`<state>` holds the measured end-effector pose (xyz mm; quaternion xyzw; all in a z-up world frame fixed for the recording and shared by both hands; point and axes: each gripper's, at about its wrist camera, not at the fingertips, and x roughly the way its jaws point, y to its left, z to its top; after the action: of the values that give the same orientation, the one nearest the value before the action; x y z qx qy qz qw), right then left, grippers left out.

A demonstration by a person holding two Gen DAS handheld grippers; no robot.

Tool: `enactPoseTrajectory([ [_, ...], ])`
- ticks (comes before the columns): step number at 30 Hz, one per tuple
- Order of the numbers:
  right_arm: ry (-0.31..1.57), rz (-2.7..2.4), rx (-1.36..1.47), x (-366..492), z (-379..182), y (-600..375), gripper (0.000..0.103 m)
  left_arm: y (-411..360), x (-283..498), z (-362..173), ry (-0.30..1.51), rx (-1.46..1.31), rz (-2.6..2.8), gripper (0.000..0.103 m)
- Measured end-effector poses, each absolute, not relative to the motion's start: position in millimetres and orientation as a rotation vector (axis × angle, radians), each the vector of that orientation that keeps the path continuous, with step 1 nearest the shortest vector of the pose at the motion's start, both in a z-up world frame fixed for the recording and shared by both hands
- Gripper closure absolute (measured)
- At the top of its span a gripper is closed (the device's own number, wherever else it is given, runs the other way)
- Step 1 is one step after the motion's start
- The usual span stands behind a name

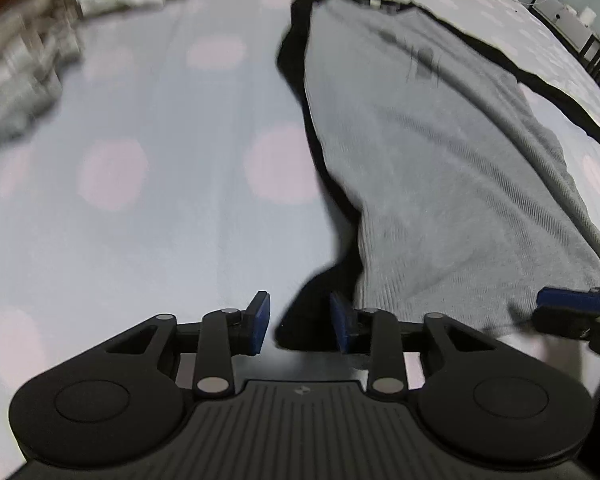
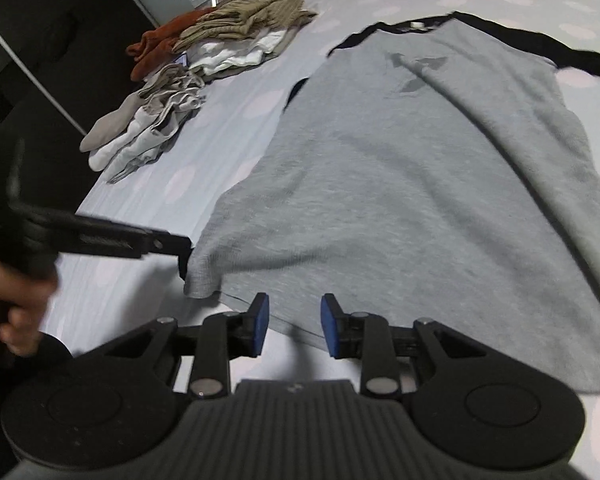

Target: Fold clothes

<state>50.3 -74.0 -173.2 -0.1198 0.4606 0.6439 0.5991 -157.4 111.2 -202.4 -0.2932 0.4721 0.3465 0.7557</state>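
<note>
- left gripper jaws apart, black corner of the grey t-shirt sitting between them
- right gripper jaws apart over the shirt hem, gripping nothing

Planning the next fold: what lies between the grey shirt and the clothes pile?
Only bare dotted bedsheet separates the grey shirt from the clothes pile, seen in the right wrist view.

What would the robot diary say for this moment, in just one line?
step: reaching for hem | item: grey T-shirt flat on dotted bedsheet | left gripper: open at corner | right gripper: open over hem
</note>
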Motion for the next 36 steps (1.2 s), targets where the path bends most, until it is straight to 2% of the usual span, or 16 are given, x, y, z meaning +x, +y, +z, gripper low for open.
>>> enactPoseTrajectory([
  [3, 1.073, 1.453, -0.254, 55.8, -173.3, -74.6, 0.071, 112.2, -160.7, -205.9, 1.018, -0.639, 0.704, 0.095],
  [5, 1.083, 1.427, -0.224, 58.0, -173.0, -74.4, 0.071, 122.3, -174.3, -193.9, 0.961, -0.664, 0.705, 0.097],
  [13, 0.992, 1.45, -0.229, 45.0, -165.9, -71.6, 0.071, 187.1, -291.7, -108.4, 0.594, -0.645, 1.044, 0.097],
  [22, 0.888, 1.521, -0.383, 15.3, -169.0, -66.5, 0.071, 243.7, -348.7, -101.1, 0.43, -0.555, 1.433, 0.095],
  [24, 0.876, 1.524, -0.411, 12.1, -171.3, -65.3, 0.071, 255.9, -341.2, -111.7, 0.516, -0.521, 1.469, 0.085],
  [25, 0.873, 1.525, -0.422, 10.8, -172.2, -64.6, 0.071, 259.0, -337.5, -118.3, 0.593, -0.525, 1.5, 0.085],
  [28, 0.872, 1.523, -0.425, 11.2, -173.0, -64.0, 0.071, 265.7, -327.6, -136.9, 0.807, -0.532, 1.586, 0.073],
  [31, 0.879, 1.513, -0.4, 15.5, -170.3, -65.7, 0.071, 238.7, -329.1, -134.4, 0.757, -0.554, 1.625, 0.072],
  [34, 0.912, 1.479, -0.351, 28.3, -162.4, -70.5, 0.072, 202.9, -313.6, -131.2, 0.655, -0.688, 1.419, 0.059],
  [36, 0.93, 1.406, -0.337, 46.9, -155.3, -77.3, 0.071, 185.0, -287.4, -137.5, 0.665, -0.764, 1.166, 0.057],
])
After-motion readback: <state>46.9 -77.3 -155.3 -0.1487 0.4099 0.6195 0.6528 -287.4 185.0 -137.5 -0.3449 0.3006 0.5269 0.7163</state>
